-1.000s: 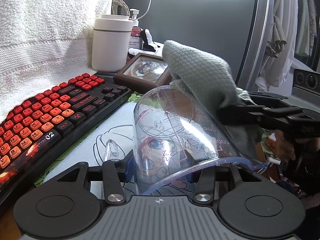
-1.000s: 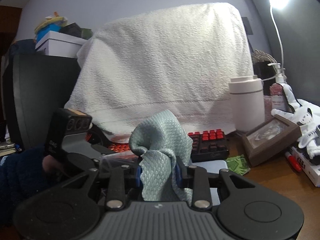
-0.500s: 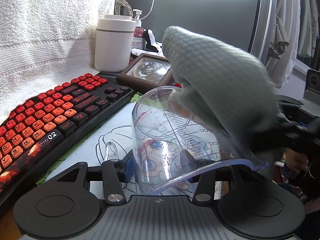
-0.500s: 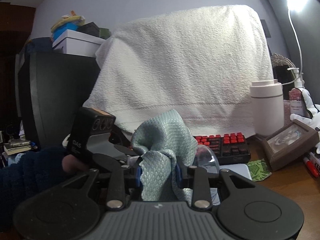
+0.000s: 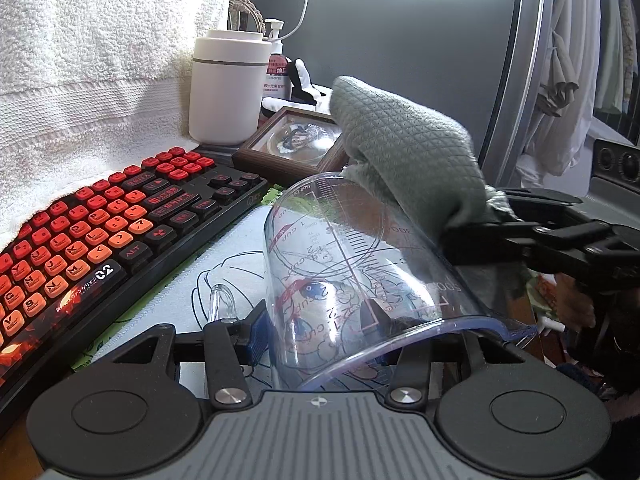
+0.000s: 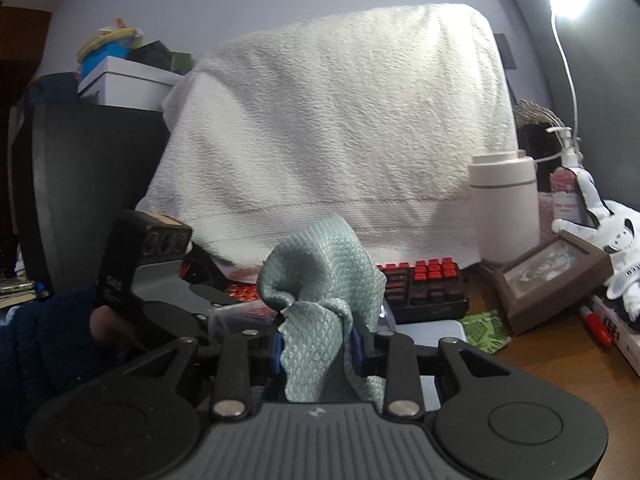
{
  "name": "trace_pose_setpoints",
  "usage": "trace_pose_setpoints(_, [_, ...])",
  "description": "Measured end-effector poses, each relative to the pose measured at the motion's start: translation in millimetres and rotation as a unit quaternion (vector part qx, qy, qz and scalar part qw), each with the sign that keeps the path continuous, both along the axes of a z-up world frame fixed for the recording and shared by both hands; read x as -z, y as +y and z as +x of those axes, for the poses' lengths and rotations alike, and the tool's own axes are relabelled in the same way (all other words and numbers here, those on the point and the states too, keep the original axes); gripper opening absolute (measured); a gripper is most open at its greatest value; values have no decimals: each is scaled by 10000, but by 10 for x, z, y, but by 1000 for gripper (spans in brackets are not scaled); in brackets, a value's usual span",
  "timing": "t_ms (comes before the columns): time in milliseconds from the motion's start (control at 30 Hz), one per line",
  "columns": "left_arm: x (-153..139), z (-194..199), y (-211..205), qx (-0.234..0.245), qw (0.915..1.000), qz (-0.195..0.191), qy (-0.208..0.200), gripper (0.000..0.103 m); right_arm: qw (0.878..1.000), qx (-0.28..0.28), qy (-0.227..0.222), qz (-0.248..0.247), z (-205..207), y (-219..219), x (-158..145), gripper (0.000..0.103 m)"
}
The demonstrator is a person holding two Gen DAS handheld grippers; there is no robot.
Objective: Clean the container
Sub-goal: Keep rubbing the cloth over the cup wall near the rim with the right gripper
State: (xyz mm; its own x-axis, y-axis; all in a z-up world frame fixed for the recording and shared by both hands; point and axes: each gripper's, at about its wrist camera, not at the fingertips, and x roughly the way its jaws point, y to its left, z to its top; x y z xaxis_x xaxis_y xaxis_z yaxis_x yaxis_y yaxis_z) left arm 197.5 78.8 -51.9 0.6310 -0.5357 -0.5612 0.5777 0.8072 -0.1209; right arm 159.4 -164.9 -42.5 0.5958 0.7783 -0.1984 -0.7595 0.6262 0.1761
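left gripper [image 5: 316,330]: fingers pinching clear measuring cup [image 5: 360,272], tilted | right gripper [image 6: 316,346]: fingers pinching grey-green cloth [image 6: 320,288] | cloth against cup's outer wall

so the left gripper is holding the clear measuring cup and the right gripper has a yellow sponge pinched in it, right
Not quite. The left gripper does hold the clear measuring cup, but the right gripper pinches a pale green waffle-textured cloth, not a yellow sponge. The right wrist view shows the cloth between its fingers, and the left wrist view shows it lying against the cup's far end.
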Motion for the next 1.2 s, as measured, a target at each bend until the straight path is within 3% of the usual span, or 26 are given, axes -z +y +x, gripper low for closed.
trace_pose_setpoints(267, [-5,-17,-17,-11,10000,-25,16,48,9994,-335,-102,-24,-70,42,8,32])
trace_pose_setpoints(800, [-10,-32,-16,-10,10000,-21,13,48,9990,-418,-164,-27,-109,55,-22,28])
trace_pose_setpoints(1067, [-13,-34,-13,-9,10000,-24,15,48,9990,349,287,-9,116,-89,70,28])
trace_pose_setpoints(1200, [-11,-30,-9,-9,10000,-29,18,48,9981,461,407,-1,140,-104,91,28])
